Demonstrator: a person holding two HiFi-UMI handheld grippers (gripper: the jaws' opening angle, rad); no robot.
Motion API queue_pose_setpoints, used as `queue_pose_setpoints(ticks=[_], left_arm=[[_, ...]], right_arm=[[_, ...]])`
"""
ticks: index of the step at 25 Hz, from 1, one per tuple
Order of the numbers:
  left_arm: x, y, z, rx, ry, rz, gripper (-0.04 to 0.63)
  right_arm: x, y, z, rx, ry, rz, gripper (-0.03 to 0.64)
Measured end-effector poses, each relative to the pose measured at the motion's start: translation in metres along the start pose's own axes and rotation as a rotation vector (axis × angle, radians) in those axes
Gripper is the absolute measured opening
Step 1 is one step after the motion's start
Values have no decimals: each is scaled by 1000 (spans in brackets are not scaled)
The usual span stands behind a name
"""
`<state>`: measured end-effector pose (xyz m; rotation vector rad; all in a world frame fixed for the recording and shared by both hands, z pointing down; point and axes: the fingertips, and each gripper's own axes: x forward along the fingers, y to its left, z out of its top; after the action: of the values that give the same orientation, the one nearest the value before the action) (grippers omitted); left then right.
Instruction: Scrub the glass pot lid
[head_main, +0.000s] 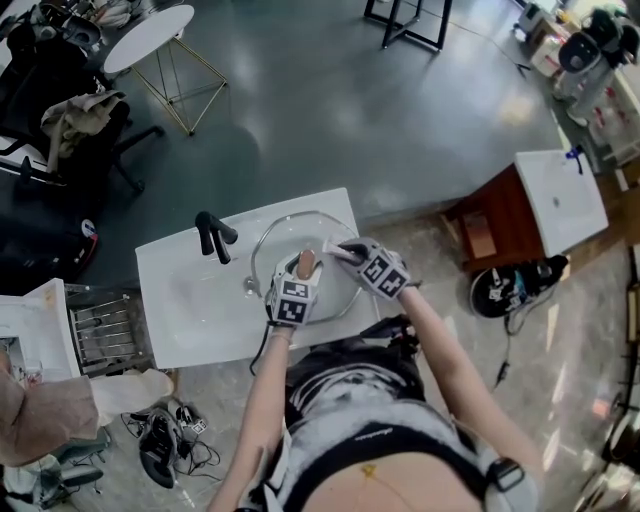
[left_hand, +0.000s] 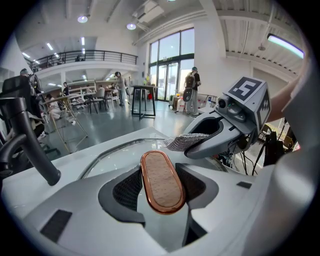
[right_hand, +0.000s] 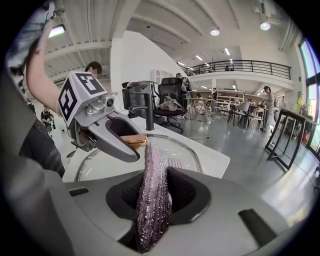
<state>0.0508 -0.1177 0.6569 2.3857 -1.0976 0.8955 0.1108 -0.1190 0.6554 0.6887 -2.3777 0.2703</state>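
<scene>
One glass pot lid (head_main: 285, 240) lies flat on the white washbasin (head_main: 180, 310), just beside the black faucet (head_main: 214, 236). Your left gripper (head_main: 304, 270) clamps its oval wooden handle (left_hand: 161, 181), jaws set fairly wide around it. That's the place to hold: the glass looks hard, slick and breakable, likely to skid under pressure. Your right gripper (head_main: 338, 254) pinches a silvery mesh scouring cloth (right_hand: 152, 195), soft and floppy, its free end reaching over the glass toward the handle.
</scene>
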Motion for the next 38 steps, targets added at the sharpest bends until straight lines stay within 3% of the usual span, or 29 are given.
queue_pose_setpoints(ticks=[17, 38], left_arm=[[0, -1, 3, -3, 0, 4, 225], [3, -2, -1, -10, -7, -1, 224]], right_arm=[[10, -10, 11, -67, 31, 23, 98], [53, -13, 44, -199, 90, 183, 98]])
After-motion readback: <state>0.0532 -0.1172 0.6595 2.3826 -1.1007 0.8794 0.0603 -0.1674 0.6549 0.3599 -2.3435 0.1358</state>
